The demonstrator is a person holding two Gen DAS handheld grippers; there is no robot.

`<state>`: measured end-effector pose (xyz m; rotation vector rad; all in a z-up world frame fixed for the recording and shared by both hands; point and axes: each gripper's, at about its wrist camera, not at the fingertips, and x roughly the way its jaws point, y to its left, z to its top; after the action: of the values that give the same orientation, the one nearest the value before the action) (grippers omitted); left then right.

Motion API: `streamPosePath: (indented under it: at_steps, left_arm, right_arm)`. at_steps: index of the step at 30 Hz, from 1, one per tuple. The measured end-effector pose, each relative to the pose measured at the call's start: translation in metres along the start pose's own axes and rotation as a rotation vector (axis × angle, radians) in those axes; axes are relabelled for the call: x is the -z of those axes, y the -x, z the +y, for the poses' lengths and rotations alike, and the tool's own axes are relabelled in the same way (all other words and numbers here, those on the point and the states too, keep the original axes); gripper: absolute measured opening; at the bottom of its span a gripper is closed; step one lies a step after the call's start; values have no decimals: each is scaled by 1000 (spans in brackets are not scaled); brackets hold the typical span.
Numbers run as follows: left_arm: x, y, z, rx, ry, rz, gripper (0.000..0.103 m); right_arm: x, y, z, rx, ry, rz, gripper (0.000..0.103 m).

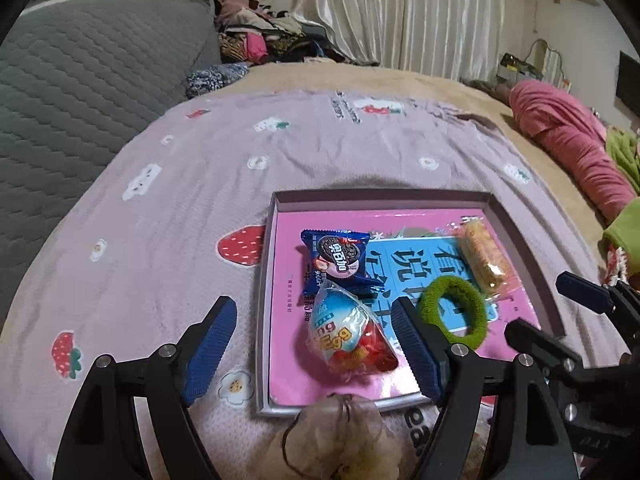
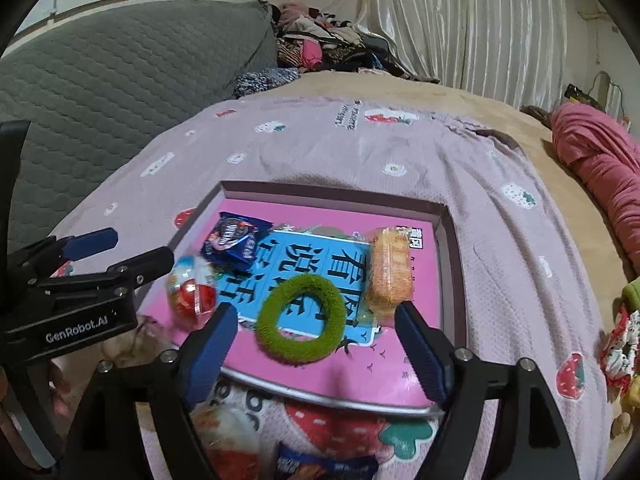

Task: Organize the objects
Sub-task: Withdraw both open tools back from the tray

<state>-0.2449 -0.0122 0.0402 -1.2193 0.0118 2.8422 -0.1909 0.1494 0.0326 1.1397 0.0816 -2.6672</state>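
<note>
Left wrist view: left gripper (image 1: 310, 344) tilted downward, jaws apart, empty, above the light, crinkly egg packet (image 1: 349, 334) at the tray's (image 1: 262, 304) near-left edge; grasp across its middle. Right wrist view: right gripper (image 2: 316, 346) likewise spread, empty, over the soft green hair tie (image 2: 301, 319), mid-tray.

One shallow tray (image 1: 276, 240) holds four loose things on one pink-and-blue book (image 1: 288, 340) — one blue cookie packet (image 1: 338, 258), one wrapped chocolate egg (image 1: 348, 336), one green hair tie (image 1: 454, 310), one orange wafer bar (image 1: 480, 256). Outside it — one mesh pouch (image 1: 336, 440), two more snack packets (image 2: 228, 432).
</note>
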Motion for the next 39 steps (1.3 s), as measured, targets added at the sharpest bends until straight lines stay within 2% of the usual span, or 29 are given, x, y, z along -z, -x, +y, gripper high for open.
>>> streamPosePath:
  at_steps: [7, 22, 39]
  left_arm:
    - [9, 40, 4, 5, 4, -14, 81]
    - [20, 121, 31, -55, 9, -41, 81]
    - [46, 202, 40, -53, 21, -75, 81]
  right_arm:
    - [1, 37, 15, 13, 31, -18, 82]
    - [-4, 126, 45, 40, 67, -87, 87]
    - [15, 191, 72, 70, 93, -123, 90]
